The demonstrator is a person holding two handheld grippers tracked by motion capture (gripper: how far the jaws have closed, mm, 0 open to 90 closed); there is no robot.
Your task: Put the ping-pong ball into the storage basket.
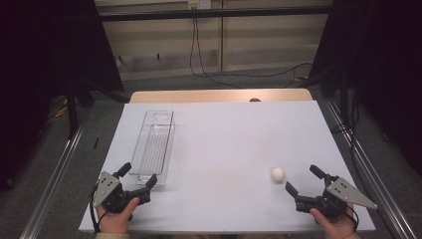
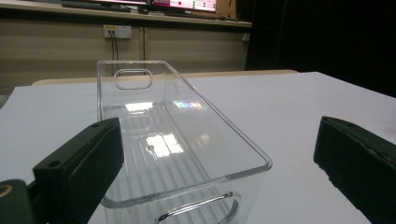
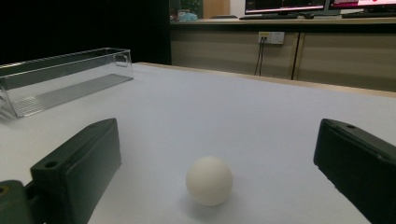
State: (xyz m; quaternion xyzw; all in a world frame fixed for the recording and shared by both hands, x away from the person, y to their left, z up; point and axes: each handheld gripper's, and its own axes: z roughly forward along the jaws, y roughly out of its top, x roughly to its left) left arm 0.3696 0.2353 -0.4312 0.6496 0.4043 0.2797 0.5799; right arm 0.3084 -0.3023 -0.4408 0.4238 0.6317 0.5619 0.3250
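Note:
A small white ball (image 1: 277, 174) lies on the white table (image 1: 224, 134) at the near right. My right gripper (image 1: 303, 179) rests just behind it, jaws wide open; in the right gripper view the ball (image 3: 209, 180) sits a short way ahead between the two black jaws, untouched. A clear, empty plastic bin (image 1: 154, 145) lies lengthwise at the left. My left gripper (image 1: 138, 175) stands open at the bin's near end, and in the left gripper view the bin (image 2: 173, 140) fills the space ahead of the jaws with nothing gripped.
The bin (image 3: 60, 79) appears far left in the right gripper view. Metal rails (image 1: 54, 174) run along both table sides. A wooden strip (image 1: 219, 95) borders the far edge, with cables (image 1: 199, 50) on the floor beyond.

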